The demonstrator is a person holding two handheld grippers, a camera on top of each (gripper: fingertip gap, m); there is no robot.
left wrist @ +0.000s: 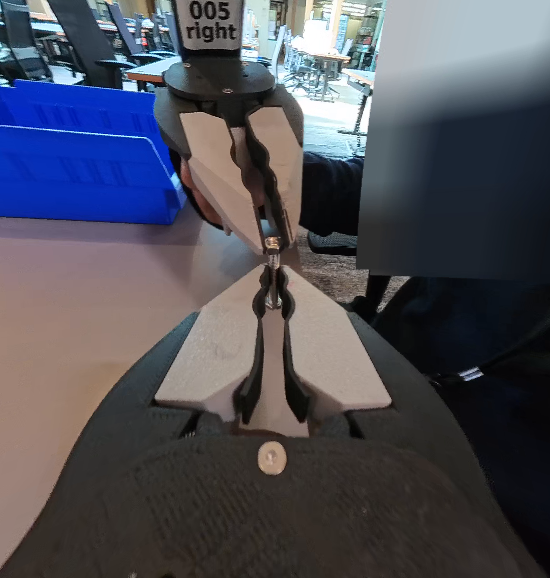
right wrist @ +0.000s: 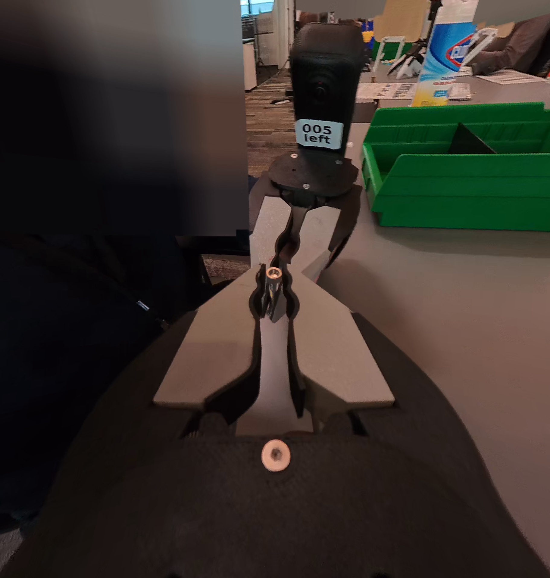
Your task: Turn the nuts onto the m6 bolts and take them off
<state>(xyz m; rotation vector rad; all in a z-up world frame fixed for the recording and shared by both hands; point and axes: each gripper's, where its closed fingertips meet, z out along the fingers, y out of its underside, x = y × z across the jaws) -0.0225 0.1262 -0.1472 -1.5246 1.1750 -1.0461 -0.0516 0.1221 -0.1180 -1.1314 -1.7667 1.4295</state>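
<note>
Two grippers meet tip to tip above the grey table, each closed on one end of the same bolt. The left gripper clamps the threaded shank, the bolt head sitting back between its fingers. The right gripper pinches the nut at the bolt's far end. Beyond the bolt in the left wrist view, a blue bin stands on the table. In the right wrist view, a green bin sits past the bolt to the right, with a tall blue-and-white canister behind it.
</note>
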